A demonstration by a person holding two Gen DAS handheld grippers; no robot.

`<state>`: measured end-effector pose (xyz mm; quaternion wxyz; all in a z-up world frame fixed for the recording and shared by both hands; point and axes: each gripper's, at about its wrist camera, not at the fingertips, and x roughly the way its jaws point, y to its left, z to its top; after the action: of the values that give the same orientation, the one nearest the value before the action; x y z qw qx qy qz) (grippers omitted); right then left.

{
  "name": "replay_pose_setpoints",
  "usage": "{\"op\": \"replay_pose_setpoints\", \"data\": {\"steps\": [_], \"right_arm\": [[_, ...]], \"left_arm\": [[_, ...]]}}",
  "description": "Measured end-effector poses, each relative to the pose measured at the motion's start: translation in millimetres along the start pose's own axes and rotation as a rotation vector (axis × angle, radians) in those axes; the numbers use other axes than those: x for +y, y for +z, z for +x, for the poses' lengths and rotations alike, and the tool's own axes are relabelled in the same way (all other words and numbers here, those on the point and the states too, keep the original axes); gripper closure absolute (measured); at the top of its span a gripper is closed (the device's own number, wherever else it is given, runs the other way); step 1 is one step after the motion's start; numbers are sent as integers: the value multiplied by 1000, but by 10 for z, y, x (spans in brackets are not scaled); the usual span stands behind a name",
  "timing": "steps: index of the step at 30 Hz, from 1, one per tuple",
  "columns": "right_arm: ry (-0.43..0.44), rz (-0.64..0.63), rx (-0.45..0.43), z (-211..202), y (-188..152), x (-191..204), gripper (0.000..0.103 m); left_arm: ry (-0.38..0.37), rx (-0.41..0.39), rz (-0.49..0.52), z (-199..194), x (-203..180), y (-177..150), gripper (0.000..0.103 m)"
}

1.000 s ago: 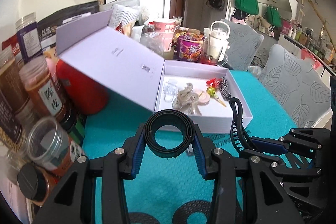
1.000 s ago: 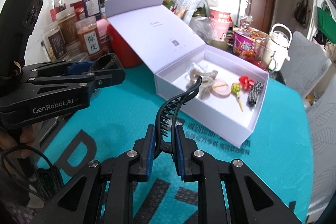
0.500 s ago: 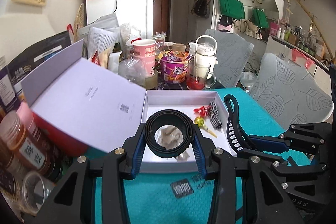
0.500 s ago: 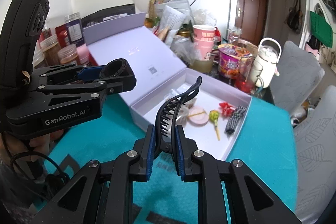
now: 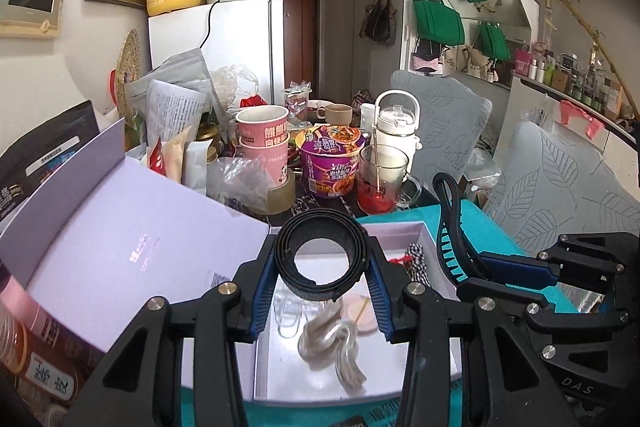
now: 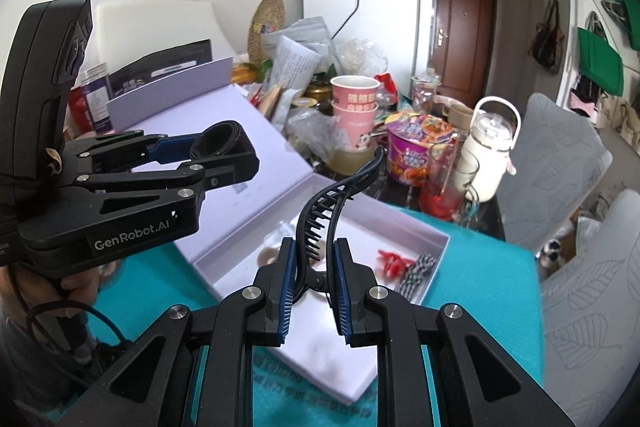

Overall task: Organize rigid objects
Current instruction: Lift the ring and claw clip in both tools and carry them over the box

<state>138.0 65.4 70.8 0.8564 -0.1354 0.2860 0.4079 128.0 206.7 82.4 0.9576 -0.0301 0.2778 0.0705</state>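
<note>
My left gripper [image 5: 322, 293] is shut on a black ring-shaped band [image 5: 323, 253] and holds it above the open white box [image 5: 436, 251]. It also shows in the right wrist view [image 6: 218, 147] at left. My right gripper [image 6: 314, 267] is shut on a black hair claw clip [image 6: 332, 203], over the box [image 6: 434, 239]. The clip and right gripper show in the left wrist view [image 5: 450, 227] at right. Inside the box lie a beige clip [image 5: 334, 345], a clear clip [image 5: 288, 311], a pink disc [image 5: 360, 313], a checkered item [image 6: 416, 267] and a red item [image 6: 390, 259].
The box lid [image 5: 132, 247] stands open to the left. Behind the box are pink cups [image 5: 264, 147], a purple noodle bowl [image 5: 330, 163], a glass mug [image 5: 380, 183] and a white kettle [image 5: 396, 135]. Jars [image 5: 36, 359] crowd the left. Grey chairs [image 5: 560, 195] stand at right.
Both grippers have moved forward and up, from the teal cloth in front of the box to over its inside. Each still grips its item.
</note>
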Motion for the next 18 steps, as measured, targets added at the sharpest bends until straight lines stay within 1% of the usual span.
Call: {"op": "replay_pose_setpoints", "data": {"steps": [6,10,13,18], "right_arm": [[4,3,-10,181,159,-159,84],[35,18,-16,367,256,-268,84],[44,36,8,578,266,-356,84],[71,92,23,810,218,-512,84]], "left_arm": [[12,1,-8,286,31,147,61],[48,1,-19,480,97,217,61],[67,20,-29,628,151,200,61],[81,53,-30,845,192,103,61]]}}
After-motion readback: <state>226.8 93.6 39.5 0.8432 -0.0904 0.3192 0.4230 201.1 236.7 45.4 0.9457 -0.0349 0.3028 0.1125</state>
